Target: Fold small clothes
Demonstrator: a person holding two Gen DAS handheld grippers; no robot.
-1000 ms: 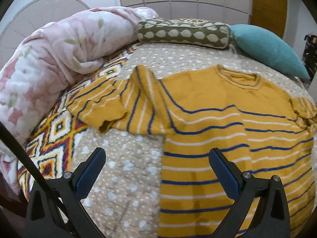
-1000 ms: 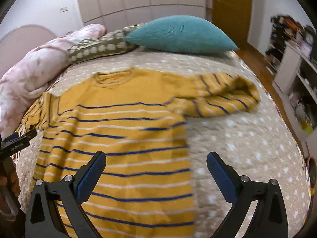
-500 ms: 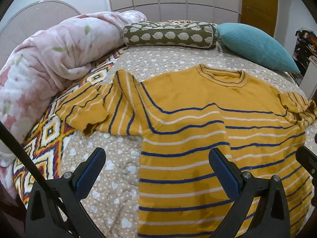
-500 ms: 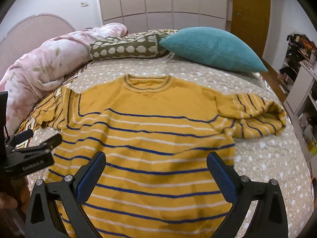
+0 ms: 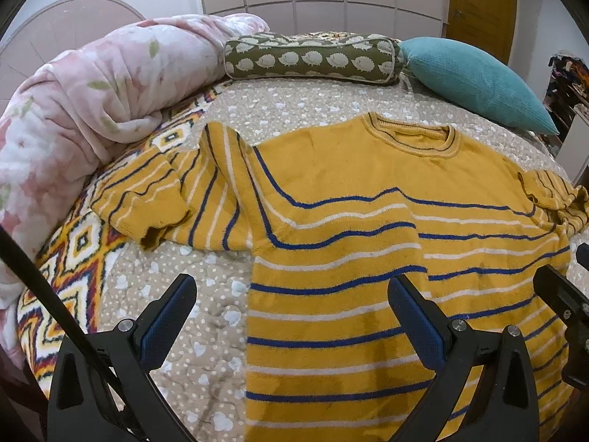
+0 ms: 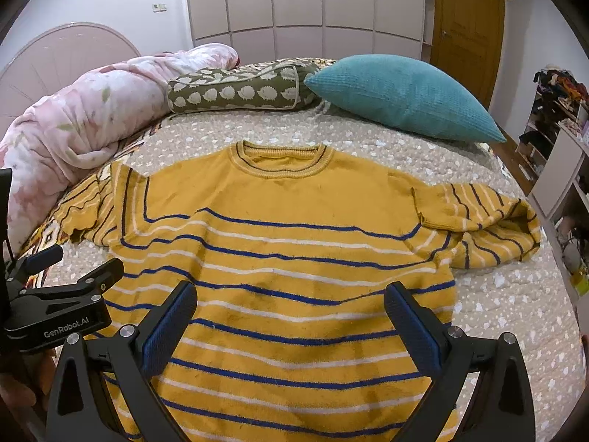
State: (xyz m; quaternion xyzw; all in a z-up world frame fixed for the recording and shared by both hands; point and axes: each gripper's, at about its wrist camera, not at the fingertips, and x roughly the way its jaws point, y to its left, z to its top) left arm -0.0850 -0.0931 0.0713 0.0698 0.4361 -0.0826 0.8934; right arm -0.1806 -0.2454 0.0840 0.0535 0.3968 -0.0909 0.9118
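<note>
Since 1 s ago both views have been swung toward the middle of the bed (image 6: 515, 294), so the sweater (image 6: 287, 258) is now seen more square-on; the garment itself looks unshifted.

Bed: covered w/ a beige spotted quilt, and a patterned orange-and-white blanket (image 5: 73, 258) is laid along its left edge. A pink floral duvet (image 5: 92, 103) is bunched up on the left side. At the head end a teal cushion (image 6: 401, 95) is set beside a green bolster (image 6: 239, 90) printed w/ pale animal shapes; the two are touching.

Sweater: mustard yellow w/ blue and white stripes, spread flat, face up, in the middle of the bed, collar (image 6: 281, 160) toward the pillows. Its left sleeve (image 5: 147, 199) is doubled over itself and partly laid on the patterned blanket. Its right sleeve (image 6: 489, 224) is crumpled near the right edge of the bed.

Left tongs (image 5: 292, 316): held released, wide apart, nothing gripped, above the sweater's lower left edge, one blue pad (image 5: 169, 316) over bare quilt, the other over striped cloth. Contact w/ the fabric cannot be told.

Right tongs (image 6: 289, 318): likewise released and wide, nothing between them, above the lower front of the sweater. The left tool is also seen at the left edge of the right-wrist view.
</note>
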